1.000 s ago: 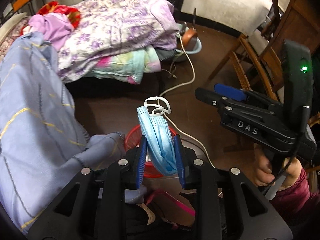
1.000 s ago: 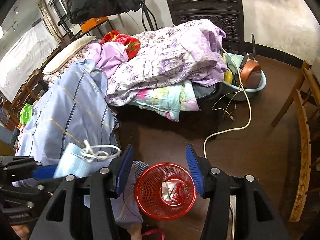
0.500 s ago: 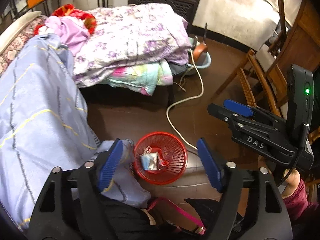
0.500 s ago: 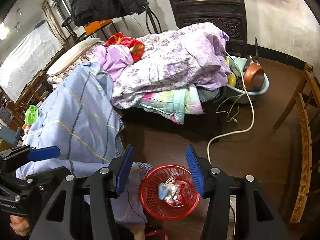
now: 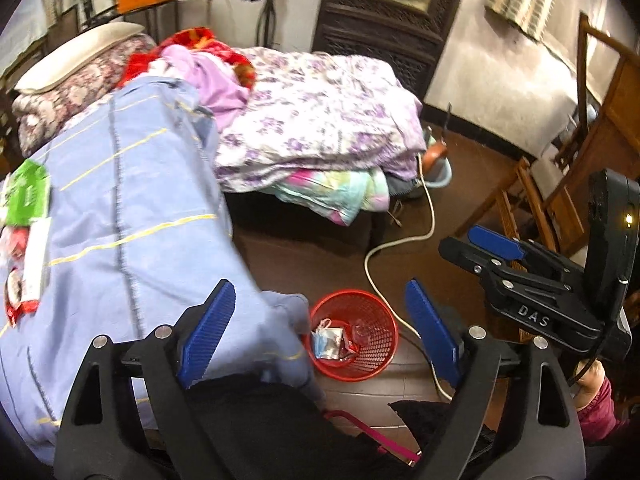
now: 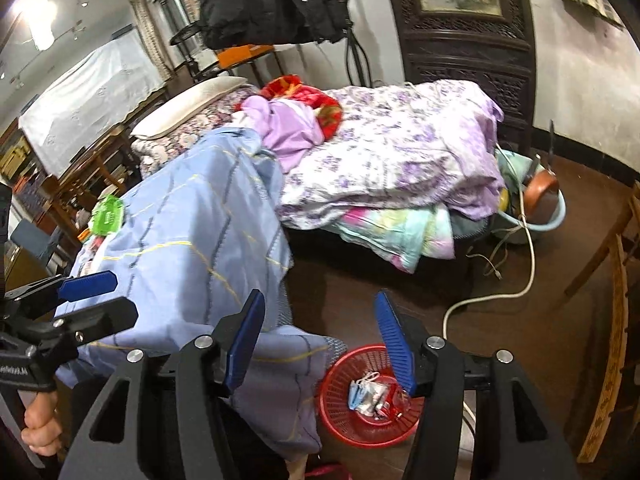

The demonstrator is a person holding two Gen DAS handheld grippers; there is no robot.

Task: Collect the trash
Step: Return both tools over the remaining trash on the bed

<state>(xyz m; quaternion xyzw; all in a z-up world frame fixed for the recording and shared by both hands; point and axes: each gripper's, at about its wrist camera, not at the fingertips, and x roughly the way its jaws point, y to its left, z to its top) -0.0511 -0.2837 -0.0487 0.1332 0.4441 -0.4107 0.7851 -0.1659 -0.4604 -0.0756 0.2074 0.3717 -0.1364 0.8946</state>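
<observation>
Dropped from the left gripper (image 5: 316, 336), the blue face mask (image 5: 320, 344) now lies in the red basket (image 5: 376, 368) on the floor among other wrappers; those jaws have just been opening and stand wide apart, empty. Jaws of the right gripper (image 6: 320, 344) are also apart with nothing between them. More trash, a green packet (image 5: 28, 192), waits on the blue blanket (image 5: 132, 200), likely the next target.

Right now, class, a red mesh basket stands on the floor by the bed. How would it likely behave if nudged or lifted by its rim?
The red mesh basket looks like thin openwork plastic, so it is probably light and would slide on the smooth floor. It is narrower at the base than at the rim, so a high push might tip it. Its few wrappers and face mask add little weight.
</observation>
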